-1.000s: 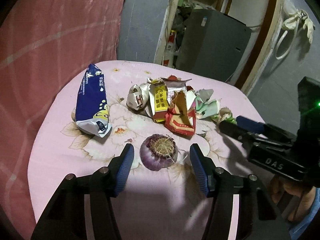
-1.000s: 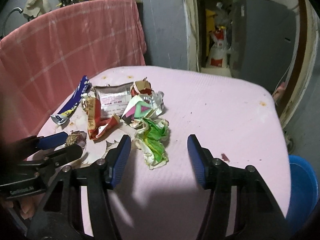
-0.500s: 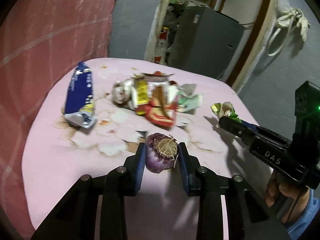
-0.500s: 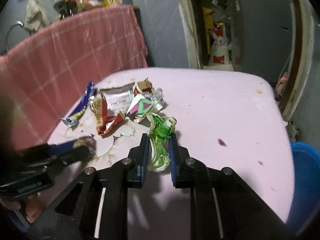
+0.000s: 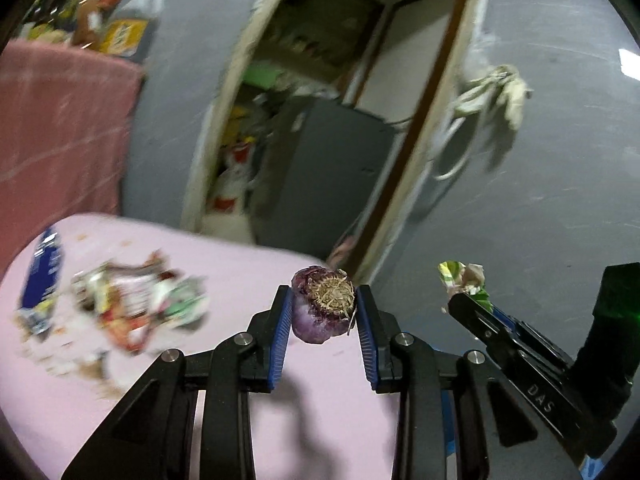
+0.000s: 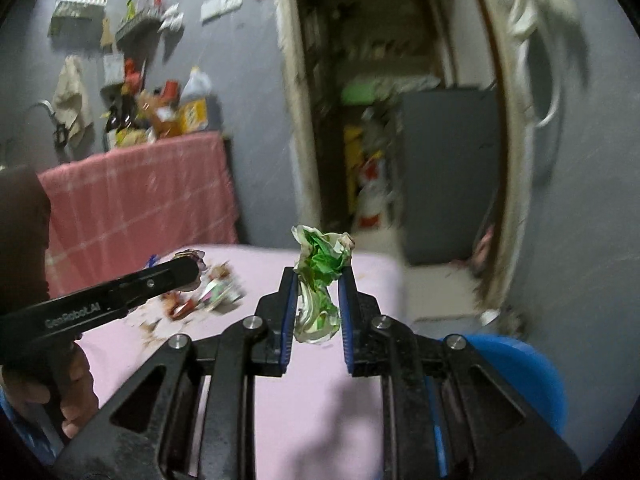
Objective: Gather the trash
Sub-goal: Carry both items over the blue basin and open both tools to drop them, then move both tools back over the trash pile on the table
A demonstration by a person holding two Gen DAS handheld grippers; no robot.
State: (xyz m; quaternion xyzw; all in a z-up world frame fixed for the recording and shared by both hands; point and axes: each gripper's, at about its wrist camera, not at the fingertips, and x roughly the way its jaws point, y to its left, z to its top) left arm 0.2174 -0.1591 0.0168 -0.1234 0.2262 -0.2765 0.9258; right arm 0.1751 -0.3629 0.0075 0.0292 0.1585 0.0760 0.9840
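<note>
My left gripper [image 5: 322, 312] is shut on a purple onion [image 5: 323, 305] with a dry root tuft and holds it lifted above the pink table [image 5: 120, 400]. My right gripper [image 6: 319, 298] is shut on a crumpled green and white wrapper [image 6: 320, 280], also lifted off the table. The right gripper with its wrapper [image 5: 460, 278] shows at the right of the left wrist view. The left gripper [image 6: 176, 276] shows at the left of the right wrist view. A pile of torn wrappers [image 5: 136, 300] and a blue packet [image 5: 42, 276] lie on the table at the left.
A blue bin [image 6: 520, 372] stands on the floor right of the table. A pink cloth [image 6: 140, 204] hangs behind the table. A doorway with a grey cabinet [image 5: 332, 184] is beyond the table's far edge.
Both grippers closed on their items, the left on the onion and the right on the green wrapper, then lifted them off the table. The views tilted upward.
</note>
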